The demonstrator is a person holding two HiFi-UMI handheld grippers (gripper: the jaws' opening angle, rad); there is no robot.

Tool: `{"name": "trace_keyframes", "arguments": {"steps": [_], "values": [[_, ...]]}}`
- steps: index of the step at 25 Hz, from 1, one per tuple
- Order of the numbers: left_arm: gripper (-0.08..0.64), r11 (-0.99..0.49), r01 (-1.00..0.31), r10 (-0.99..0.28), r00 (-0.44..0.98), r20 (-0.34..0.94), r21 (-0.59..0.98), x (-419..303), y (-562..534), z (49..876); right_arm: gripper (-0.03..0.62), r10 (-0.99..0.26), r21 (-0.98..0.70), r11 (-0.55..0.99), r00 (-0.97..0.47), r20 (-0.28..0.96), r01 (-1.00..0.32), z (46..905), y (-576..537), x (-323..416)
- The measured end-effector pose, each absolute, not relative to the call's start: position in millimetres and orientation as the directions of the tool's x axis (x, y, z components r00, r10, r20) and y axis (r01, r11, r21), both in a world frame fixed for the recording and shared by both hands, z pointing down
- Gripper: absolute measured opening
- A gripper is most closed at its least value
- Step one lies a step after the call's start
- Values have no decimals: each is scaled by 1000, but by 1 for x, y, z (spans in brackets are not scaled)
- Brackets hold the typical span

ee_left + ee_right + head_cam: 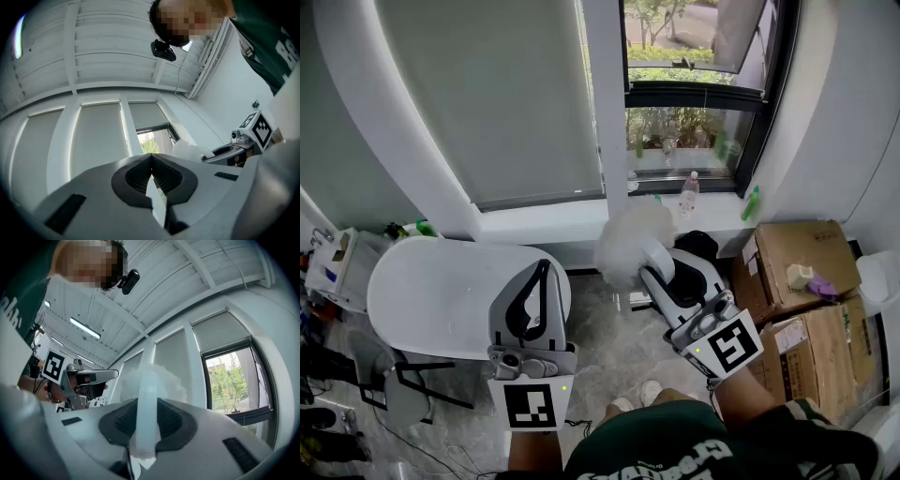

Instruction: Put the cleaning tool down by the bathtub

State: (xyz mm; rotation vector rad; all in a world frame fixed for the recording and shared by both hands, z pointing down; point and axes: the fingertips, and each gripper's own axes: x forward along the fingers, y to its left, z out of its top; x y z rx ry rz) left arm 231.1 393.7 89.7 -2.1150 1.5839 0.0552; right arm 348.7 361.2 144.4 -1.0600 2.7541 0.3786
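Clamping pale plastic handle (148,394) of white fluffy duster (630,242), your right gripper (659,265) holds it aloft, right of white oval bathtub (422,291); your left gripper (544,270): jaws together, empty.

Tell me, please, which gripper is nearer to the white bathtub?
Left. In the head view the left gripper hangs over the bathtub at its right rim. The right gripper, holding the fluffy duster, is off to the tub's right, above the floor.
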Motion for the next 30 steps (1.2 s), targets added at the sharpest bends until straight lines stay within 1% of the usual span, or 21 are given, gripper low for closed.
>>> {"name": "trace_keyframes", "arguments": {"steps": [4, 8, 14, 19, 24, 30], "values": [[6, -210, -912, -891, 327, -316, -352, 227, 389, 89, 94, -625, 189, 719, -741, -246, -669, 143, 360, 345], [6, -207, -910, -888, 329, -320, -360, 231, 385, 89, 94, -616, 169, 735, -751, -238, -657, 147, 355, 347], [6, -202, -907, -899, 321, -297, -370, 238, 376, 94, 94, -617, 181, 734, -754, -225, -654, 149, 347, 355], [6, -211, -911, -894, 326, -306, -354, 253, 368, 94, 94, -602, 179, 747, -765, -227, -641, 152, 341, 364], [6, -187, -885, -892, 335, -303, -427, 275, 362, 96, 94, -592, 166, 756, -769, -241, -634, 154, 334, 376], [6, -198, -892, -900, 329, -284, -406, 295, 350, 109, 94, -583, 157, 770, -782, -221, -618, 168, 328, 392]]}}
